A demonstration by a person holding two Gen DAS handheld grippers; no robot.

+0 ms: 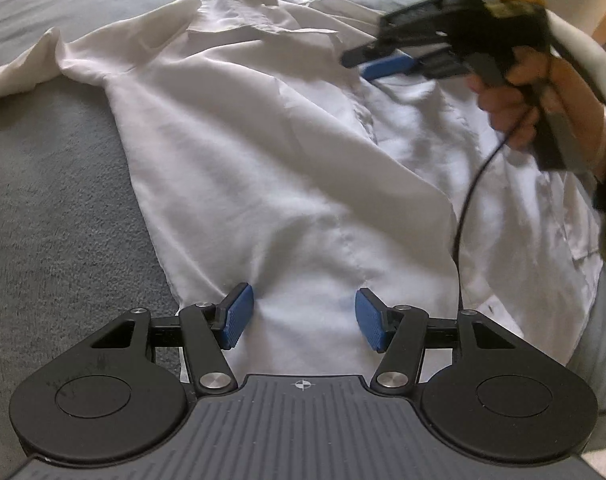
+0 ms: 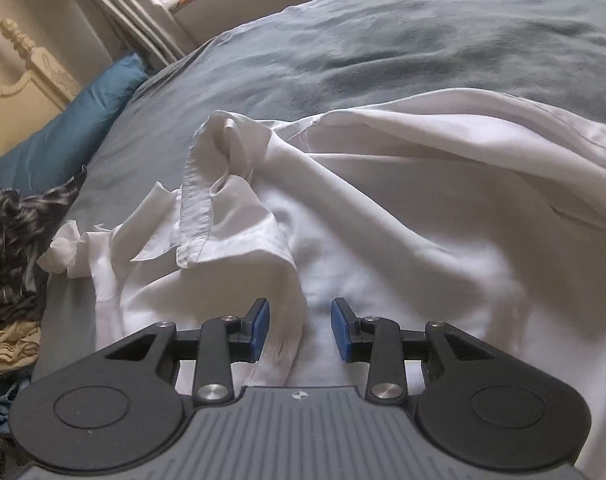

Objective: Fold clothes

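My left gripper [image 1: 301,318] points steeply down, jaws parted, nothing pinched between them. My right hand [image 1: 519,96] holds the right gripper [image 2: 300,330] tilted down, jaws narrowly apart, gripping nothing.

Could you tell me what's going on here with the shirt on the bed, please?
A person is folding a white shirt spread on a grey-blue bed cover, with a handheld gripper in each hand. The left gripper sits open over the shirt's lower edge, holding nothing. The right gripper is up near the collar, jaws apart and empty, with a fold of cloth just in front. The shirt is still rumpled, one sleeve flung out sideways. More clothes wait in a pile beside the bed.
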